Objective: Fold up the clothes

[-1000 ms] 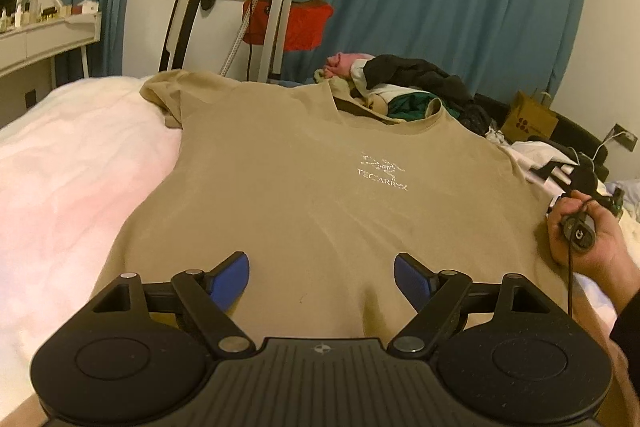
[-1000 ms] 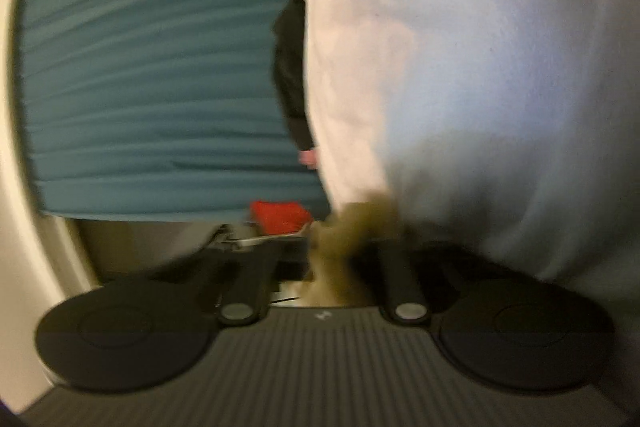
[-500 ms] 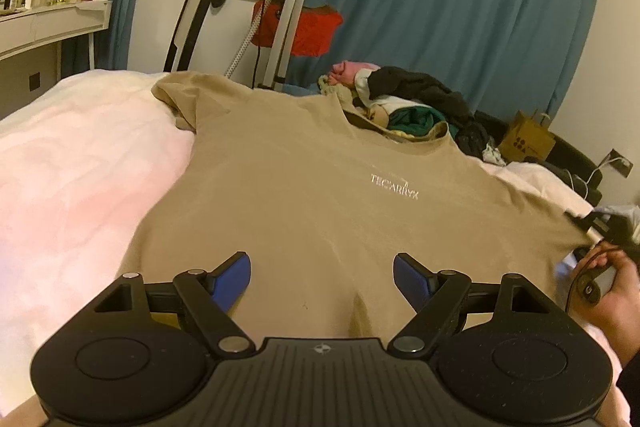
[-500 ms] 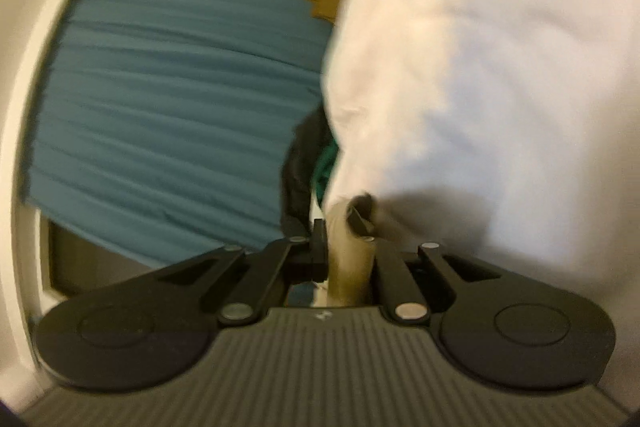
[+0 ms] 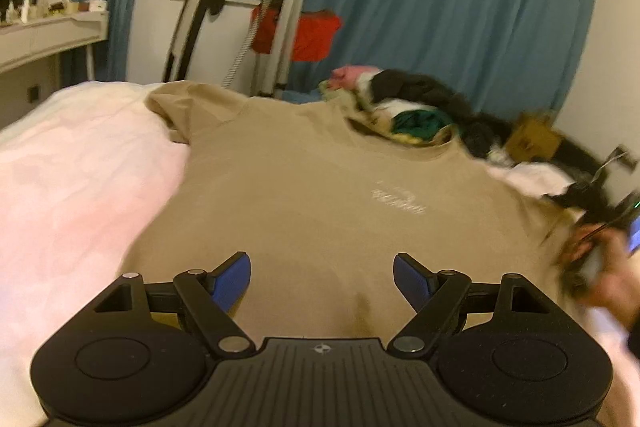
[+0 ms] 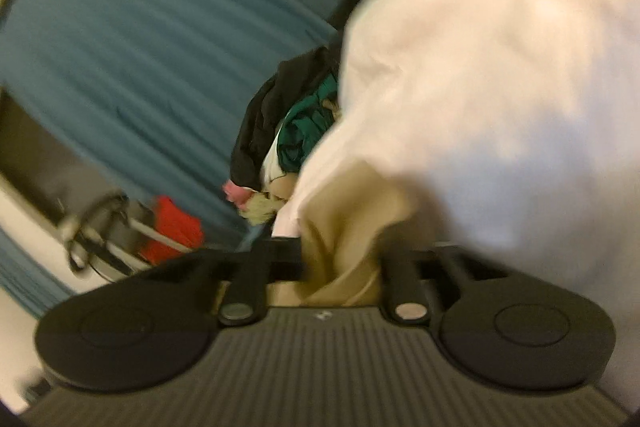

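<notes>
One tan T-shirt (image 5: 304, 195) lies front-up on the pale bed (image 5: 72, 171), long axis running from hem, nearest the left claw (image 5: 322, 277), to collar, beside a heap of clothes (image 5: 404, 103) at the far end. Left claw spread wide and empty over the hem; bare bed lies open to the left. Right claw (image 6: 340, 267) clenched on a bunched tan edge of the shirt, right-wrist view blurred.

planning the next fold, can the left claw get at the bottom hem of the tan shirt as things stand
Probably yes. The left claw is open just above the tan shirt near its lower edge, with only flat cloth beneath it. The hem itself is hidden under the claw body.
</notes>
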